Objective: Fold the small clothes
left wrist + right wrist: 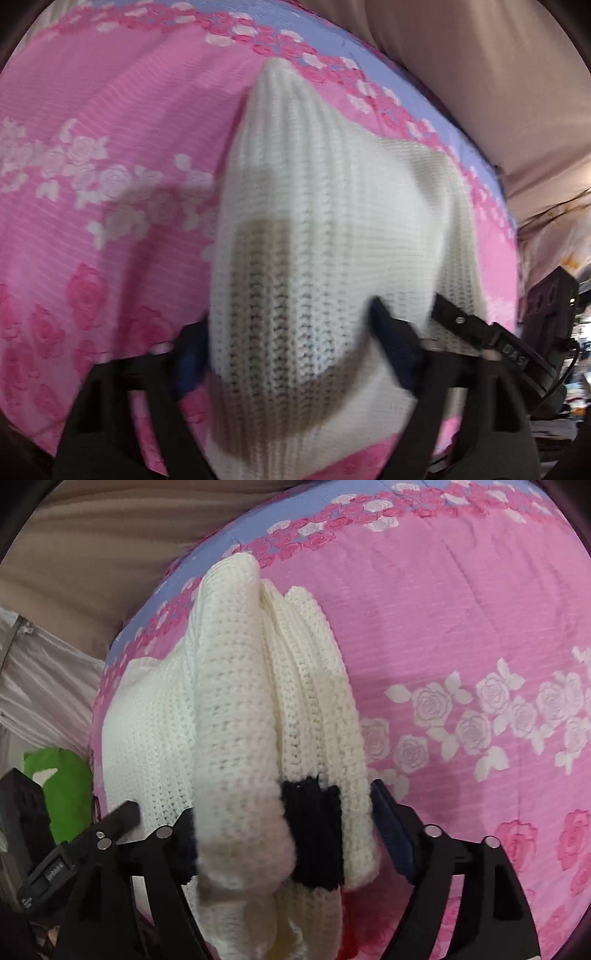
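The left gripper [288, 354] and right gripper [282, 843] each squeeze the white knitted sweater [314, 221], lifting it over the pink rose bedspread [92, 147], probably to fold toward 12 o'clock.

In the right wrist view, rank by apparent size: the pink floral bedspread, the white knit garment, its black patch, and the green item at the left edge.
1. pink floral bedspread
2. white knit garment
3. and 4. black patch and green item: they look alike, and the patch is nearer the camera.

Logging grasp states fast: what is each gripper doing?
Left gripper: shut on the white knit garment.
Right gripper: shut on the same garment.
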{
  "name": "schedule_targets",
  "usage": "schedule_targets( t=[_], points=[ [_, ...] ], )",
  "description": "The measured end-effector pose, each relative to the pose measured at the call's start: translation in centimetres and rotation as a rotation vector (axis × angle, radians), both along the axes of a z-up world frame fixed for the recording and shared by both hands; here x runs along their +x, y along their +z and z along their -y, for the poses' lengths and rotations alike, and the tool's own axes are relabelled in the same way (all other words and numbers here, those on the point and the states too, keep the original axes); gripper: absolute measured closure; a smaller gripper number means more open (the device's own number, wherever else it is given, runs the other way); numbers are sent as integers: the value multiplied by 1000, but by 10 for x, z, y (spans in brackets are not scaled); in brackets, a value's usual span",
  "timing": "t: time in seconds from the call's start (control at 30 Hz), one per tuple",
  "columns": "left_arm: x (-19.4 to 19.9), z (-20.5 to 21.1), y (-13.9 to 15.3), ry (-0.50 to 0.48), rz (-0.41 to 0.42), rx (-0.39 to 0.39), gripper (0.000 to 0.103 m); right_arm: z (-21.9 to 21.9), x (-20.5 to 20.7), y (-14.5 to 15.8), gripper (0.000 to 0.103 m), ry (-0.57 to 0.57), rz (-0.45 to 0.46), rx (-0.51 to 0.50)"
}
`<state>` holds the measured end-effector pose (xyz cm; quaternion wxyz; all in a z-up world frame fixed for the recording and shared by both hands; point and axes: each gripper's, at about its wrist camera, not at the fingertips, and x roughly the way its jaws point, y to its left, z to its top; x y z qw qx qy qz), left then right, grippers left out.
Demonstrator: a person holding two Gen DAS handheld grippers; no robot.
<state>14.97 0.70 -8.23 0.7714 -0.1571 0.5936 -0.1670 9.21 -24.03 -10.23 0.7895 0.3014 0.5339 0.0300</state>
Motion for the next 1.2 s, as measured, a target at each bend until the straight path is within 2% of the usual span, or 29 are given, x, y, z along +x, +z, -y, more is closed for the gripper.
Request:
schedule_targets(
  t=[0.03,0.07,0.13,0.2,0.27,0.3,0.33,0.37,0.4,0.43,0.47,0.5,0.53,0.57,0.63,0.7,0.8,0.87,0.9,0.97,1.03,1.1,1.13,1.2],
  points=[
    [0,2,9,-2,18,-5,49,-1,1,6,63,-8,6,14],
    [0,4,20,-19,38,-20,55,-3,-1,22,69,-12,41,-8],
    [-3,13,52,-63,109,-45,55,-7,-11,61,71,-2,145,-48],
    [-7,23,80,-105,180,-72,55,-11,-28,104,72,-1,248,-137],
    [-6,38,87,-130,208,-46,49,-3,-43,130,71,-13,310,-211],
    [-4,51,82,-144,222,4,46,3,-48,131,70,-29,308,-227],
    [-2,64,71,-149,237,82,38,10,-47,124,67,-44,288,-247],
    [-1,70,61,-147,246,150,39,19,-42,106,61,-58,239,-270],
    [-1,77,45,-150,244,265,39,25,-36,86,58,-69,179,-284],
    [-4,82,34,-158,225,324,37,33,-31,63,58,-89,97,-303],
    [-10,77,32,-156,219,302,37,43,-31,46,66,-125,6,-301],
    [-15,73,37,-132,228,294,36,50,-37,44,68,-153,8,-250],
    [-19,68,40,-120,232,305,29,54,-47,53,68,-170,50,-215],
    [-21,66,43,-118,229,319,28,53,-59,65,66,-173,94,-227],
    [-24,60,44,-120,209,320,28,45,-73,78,62,-139,116,-265],
    [-27,58,43,-121,195,325,28,34,-86,82,62,-109,125,-250],
    [-35,61,44,-137,205,360,28,15,-88,56,62,-53,47,-293],
    [-40,63,44,-145,202,375,28,10,-87,21,62,-20,-65,-319],
    [-40,64,44,-147,201,378,28,11,-89,13,62,-31,-87,-298],
    [-44,63,46,-144,206,384,28,16,-98,23,64,-82,-70,-228],
    [-49,60,47,-136,209,393,28,14,-105,42,64,-90,-18,-260],
    [-55,58,48,-123,211,401,28,5,-107,49,64,-60,7,-342],
    [-57,57,48,-121,212,404,28,1,-106,43,62,-38,-6,-379],
    [-66,57,49,-119,226,421,28,-4,-100,17,62,3,-90,-426]
  ],
)
